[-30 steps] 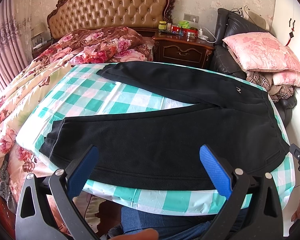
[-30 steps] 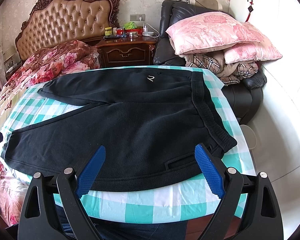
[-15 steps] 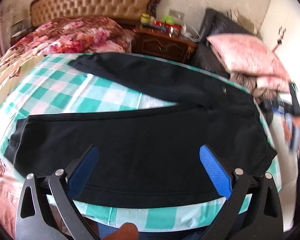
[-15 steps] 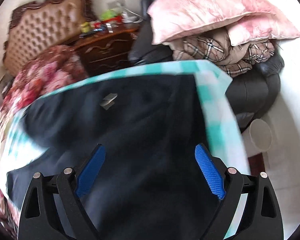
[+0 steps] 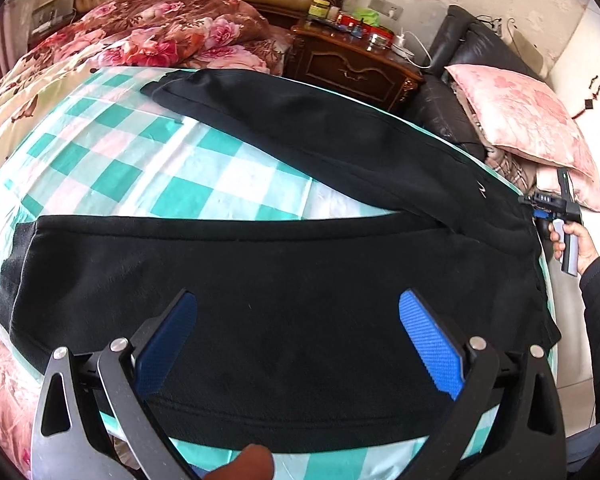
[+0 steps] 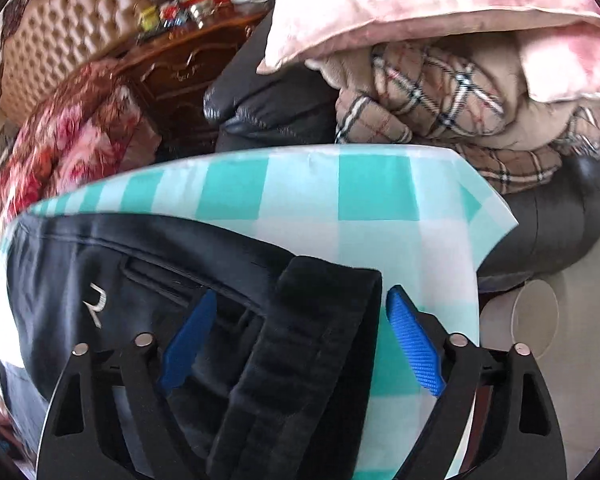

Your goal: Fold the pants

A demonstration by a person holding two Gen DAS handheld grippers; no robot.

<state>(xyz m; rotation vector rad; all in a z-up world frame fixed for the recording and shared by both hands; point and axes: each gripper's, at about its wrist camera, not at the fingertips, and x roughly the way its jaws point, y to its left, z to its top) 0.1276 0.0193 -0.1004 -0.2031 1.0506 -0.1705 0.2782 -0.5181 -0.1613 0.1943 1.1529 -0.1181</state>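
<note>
**Right gripper arrives over the waistband**

Since a second ago, the right gripper [image 6: 298,340] has swung from the near pant leg to the far waistband corner; the left gripper [image 5: 298,338] has dipped closer. Black fleece pants [image 5: 260,304] lie spread flat on a teal-checked sheet [image 5: 172,168]. They look soft, thick and limp. The ribbed black waistband [image 6: 324,320], between the closing right jaws and not yet pinched, offers firm hold. Left jaws gape above the leg.

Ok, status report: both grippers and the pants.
Left gripper open over near leg. Right gripper closing, waistband between jaws, not pinched. Pants flat, unfolded. Nothing in the way.
</note>
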